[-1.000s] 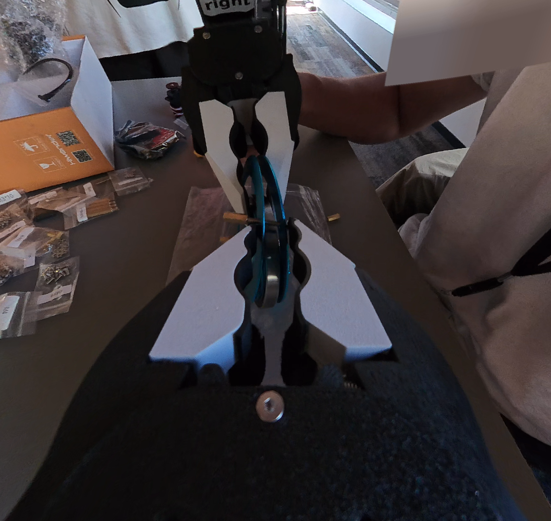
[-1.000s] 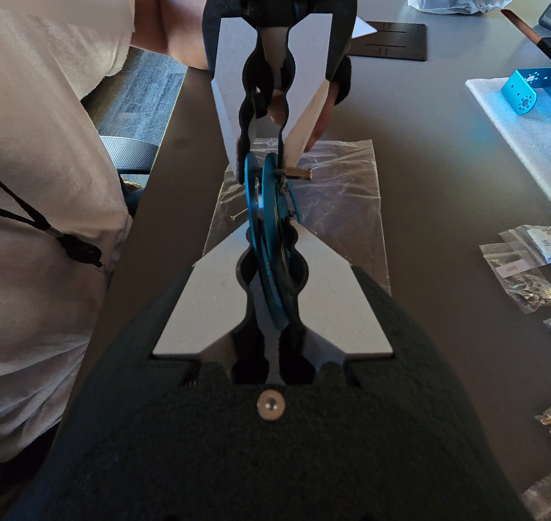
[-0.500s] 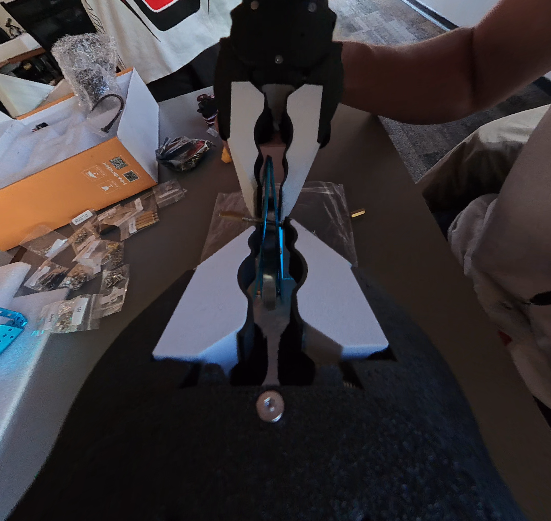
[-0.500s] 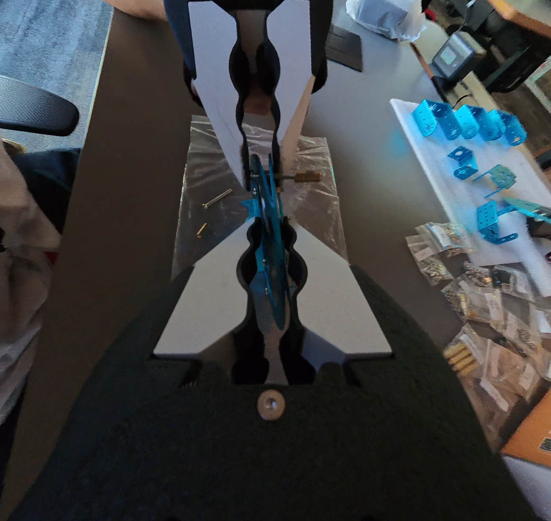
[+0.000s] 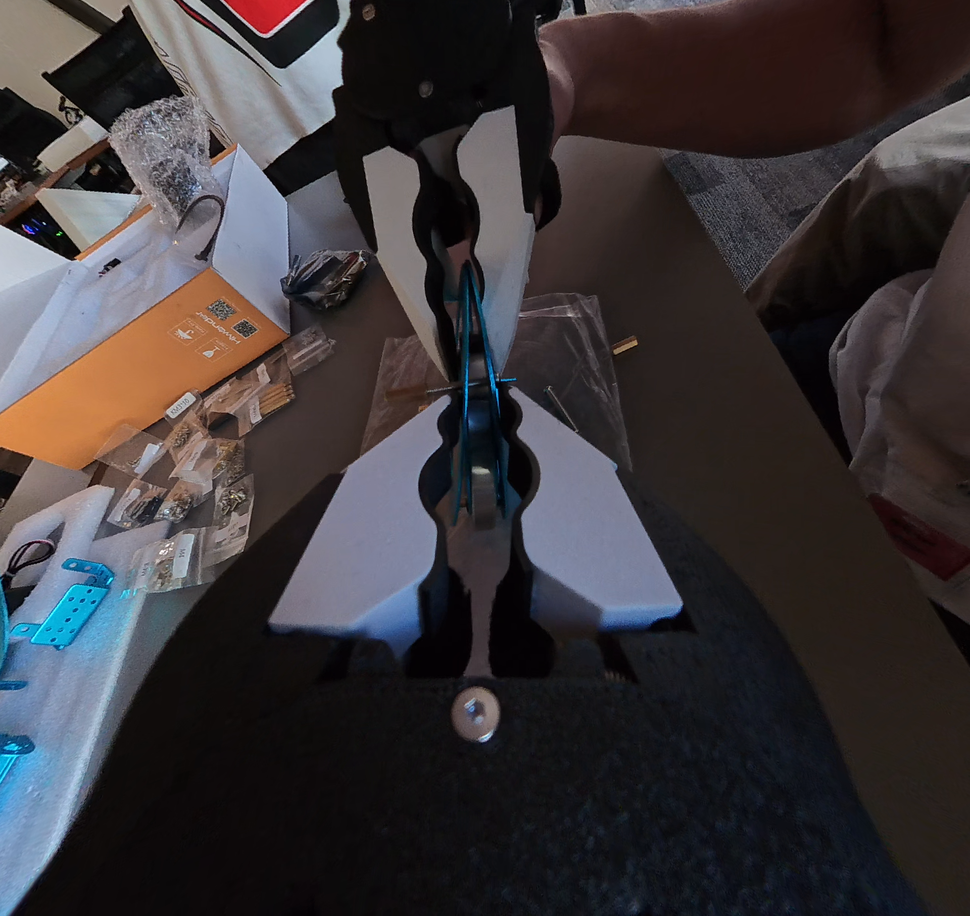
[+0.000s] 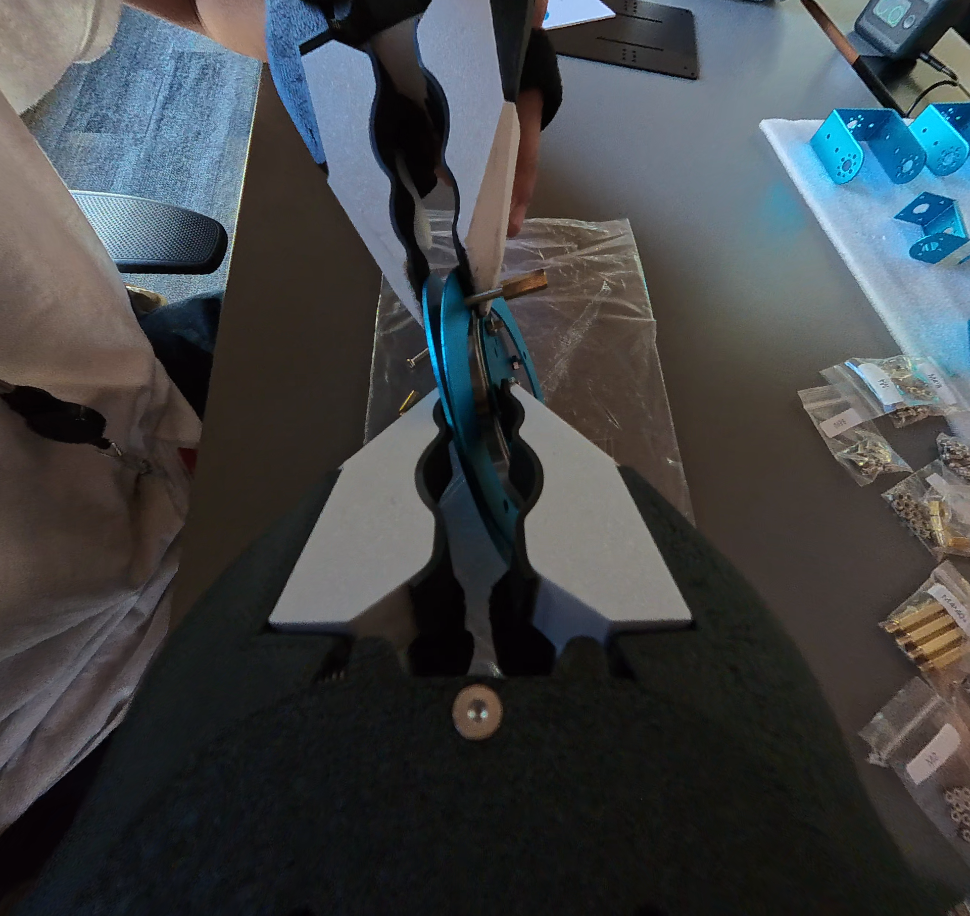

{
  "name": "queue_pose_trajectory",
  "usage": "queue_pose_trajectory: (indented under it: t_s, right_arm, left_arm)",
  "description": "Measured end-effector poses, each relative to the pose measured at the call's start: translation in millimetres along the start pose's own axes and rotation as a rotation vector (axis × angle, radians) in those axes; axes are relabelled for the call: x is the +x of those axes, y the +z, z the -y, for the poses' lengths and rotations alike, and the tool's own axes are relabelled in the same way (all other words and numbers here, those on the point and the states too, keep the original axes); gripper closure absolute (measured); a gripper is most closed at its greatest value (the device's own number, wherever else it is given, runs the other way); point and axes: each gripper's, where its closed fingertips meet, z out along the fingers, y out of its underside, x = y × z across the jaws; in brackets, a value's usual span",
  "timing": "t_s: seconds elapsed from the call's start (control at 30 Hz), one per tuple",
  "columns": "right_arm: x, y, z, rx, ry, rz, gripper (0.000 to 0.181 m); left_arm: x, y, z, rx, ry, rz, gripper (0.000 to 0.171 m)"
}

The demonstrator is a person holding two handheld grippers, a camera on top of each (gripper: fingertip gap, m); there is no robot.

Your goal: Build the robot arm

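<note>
**Both grippers clamped on blue disc assembly above counter**

Since 1 s ago: both cams have tilted and swung, so more of the counter shows either side; the disc assy has stayed pinched between both grippers, above the same clear bag.

Left wrist view: left gripper [image 5: 480,450] pressed together on the near edge of the blue disc assembly [image 5: 475,418], two thin blue discs w/ a silver ring between them, seen edge-on. Right gripper [image 5: 470,334] comes in from 12 o'clock, fingers closed on the far edge. A thin screw w/ a brass standoff [image 5: 407,394] sticks out of the disc toward 9 o'clock. Under it all, a clear plastic bag [image 5: 572,345] flat on the counter [image 5: 708,471]; a loose brass standoff at 1 o'clock, just off the bag. Orange box [image 5: 131,366] at 10 o'clock, small hardware bags [image 5: 194,471] at 9, blue brackets on white foam at 8. Person's forearm [image 5: 735,67] at 1–2 o'clock.

Right wrist view: right gripper [image 6: 477,450] pinching the disc assy's near edge; discs lean slightly toward 1 o'clock. Left gripper [image 6: 462,282] enters from 12, closed on the top edge; brass standoff pokes out toward 3 there. Two loose screws on the bag at 10–11 o'clock of the disc. Blue brackets [image 6: 861,146] on foam at 2 o'clock, hardware bags at 3–4, black plate [image 6: 645,46] at 1.
</note>
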Motion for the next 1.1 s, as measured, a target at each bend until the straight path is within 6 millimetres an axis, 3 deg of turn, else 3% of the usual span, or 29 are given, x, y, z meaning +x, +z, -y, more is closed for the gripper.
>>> queue_pose_trajectory:
  t_s: [0.3,0.4,0.63,1.1]
  right_arm:
    - [-3.2,-1.5,-1.5,-0.025,0.014,-0.065,0.166]
    - [-8.6,-5.6,7.1,-0.002,-0.003,-0.079,0.152]
    - [-14.9,0.6,25.8,0.005,-0.180,-0.200,0.160]
    - [-17.4,0.1,19.2,-0.024,-0.185,-0.127,0.169]
  left_arm:
    - [3.2,2.0,2.1,0.043,0.015,0.026,0.158]
    - [4.9,2.9,2.3,0.038,0.033,0.035,0.158]
    - [6.3,4.5,3.2,0.032,0.027,0.034,0.158]
    - [8.3,6.7,4.0,0.031,-0.018,0.027,0.157]
